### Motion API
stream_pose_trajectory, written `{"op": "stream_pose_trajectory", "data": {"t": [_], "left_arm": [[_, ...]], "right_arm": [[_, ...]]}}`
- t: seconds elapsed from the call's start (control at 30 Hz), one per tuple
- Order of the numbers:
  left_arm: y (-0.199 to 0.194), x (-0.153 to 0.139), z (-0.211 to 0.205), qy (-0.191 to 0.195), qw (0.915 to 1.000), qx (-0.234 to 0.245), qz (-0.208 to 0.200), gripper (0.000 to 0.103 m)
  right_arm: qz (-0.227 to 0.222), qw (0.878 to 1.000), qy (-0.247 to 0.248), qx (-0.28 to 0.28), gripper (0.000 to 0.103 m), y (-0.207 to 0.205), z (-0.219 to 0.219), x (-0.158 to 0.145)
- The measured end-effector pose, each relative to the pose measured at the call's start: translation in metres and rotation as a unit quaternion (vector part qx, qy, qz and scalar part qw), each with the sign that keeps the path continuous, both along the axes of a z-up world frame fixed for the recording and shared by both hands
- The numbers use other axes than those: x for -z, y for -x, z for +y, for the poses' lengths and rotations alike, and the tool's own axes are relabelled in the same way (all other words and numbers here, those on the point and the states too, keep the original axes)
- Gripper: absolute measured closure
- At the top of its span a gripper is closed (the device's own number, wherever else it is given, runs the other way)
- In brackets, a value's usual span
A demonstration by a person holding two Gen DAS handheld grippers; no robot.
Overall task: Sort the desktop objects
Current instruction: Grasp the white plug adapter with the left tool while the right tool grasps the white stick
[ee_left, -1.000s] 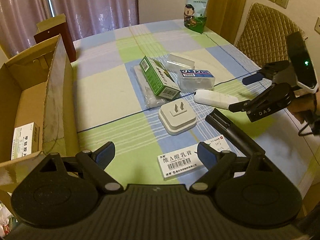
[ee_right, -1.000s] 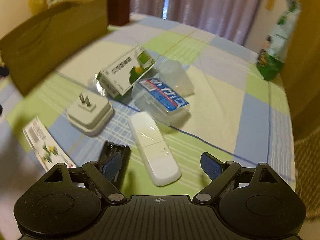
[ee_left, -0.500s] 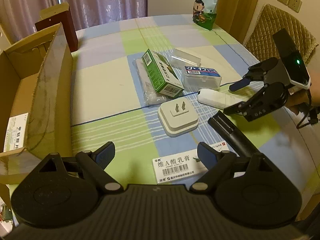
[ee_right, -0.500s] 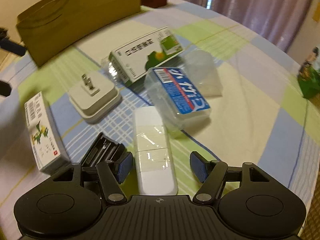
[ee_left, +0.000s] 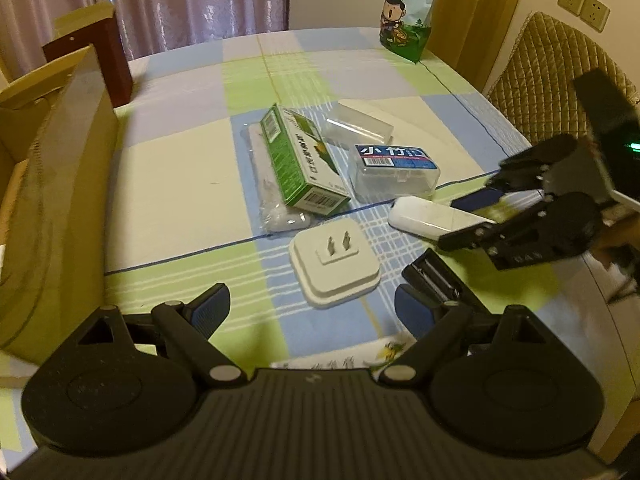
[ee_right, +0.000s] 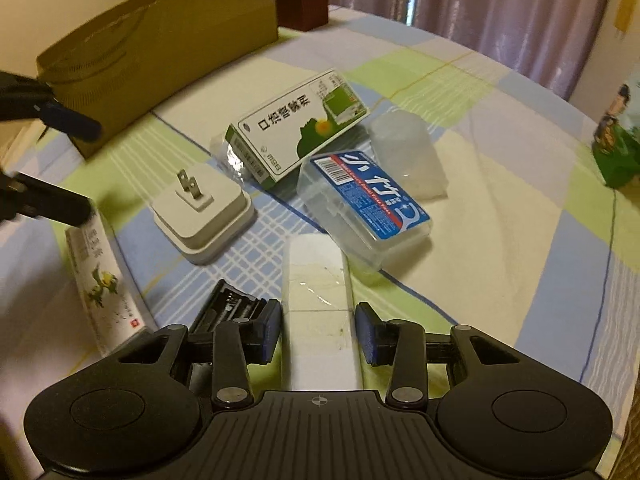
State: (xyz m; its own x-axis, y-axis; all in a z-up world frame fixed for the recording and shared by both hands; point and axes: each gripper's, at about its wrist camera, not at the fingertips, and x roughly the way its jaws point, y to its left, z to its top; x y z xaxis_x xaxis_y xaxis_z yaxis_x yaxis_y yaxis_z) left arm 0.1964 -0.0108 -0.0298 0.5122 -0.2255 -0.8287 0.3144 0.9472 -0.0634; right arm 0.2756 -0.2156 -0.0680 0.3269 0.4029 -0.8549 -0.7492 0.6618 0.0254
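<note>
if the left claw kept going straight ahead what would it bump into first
Most likely the white plug adapter, lying just ahead between the open left claw fingers; depth is uncertain.

my left gripper (ee_left: 312, 308) hides most of the ointment box (ee_left: 340, 356); the white stick's (ee_right: 320, 312) near end disappears under my right gripper (ee_right: 318, 332); the cardboard box (ee_left: 52, 184) is cut off at the frame's left edge

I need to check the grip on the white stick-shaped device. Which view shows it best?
The right wrist view: the white device lies lengthwise between the right gripper fingertips, a blue pad at each side, contact unclear. The left wrist view shows it sideways, with the right gripper covering one end.
</note>
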Motion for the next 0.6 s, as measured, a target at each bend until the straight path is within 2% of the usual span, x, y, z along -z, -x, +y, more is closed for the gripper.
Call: {"op": "stream_pose_trajectory", "data": {"t": [0.13,0.33,0.43,0.57,0.6], "left_arm": [[-0.013,0.015,-0.011,-0.004,1.0000,0.000,0.005,0.016],[-0.034,0.039,-0.026,0.004,0.9995,-0.023,0.019,0.018],[-0.040,0.048,-0.034,-0.006,0.9996,-0.019,0.021,0.022],[-0.043,0.055,-0.036,-0.014,0.9996,0.003,0.025,0.035],[-0.043,0.054,-0.034,-0.018,0.9995,0.012,0.024,0.035]], "right_arm": [[-0.001,1.000,-0.004,0.017,0.064,0.009,-0.007,-0.006],[0.002,0.999,-0.004,0.050,0.064,0.016,-0.021,-0.008],[0.003,0.998,-0.002,0.056,0.064,0.018,-0.027,-0.007],[0.006,0.998,0.000,0.064,0.064,0.021,-0.035,-0.005],[0.006,0.998,0.001,0.066,0.064,0.022,-0.037,-0.005]]}}
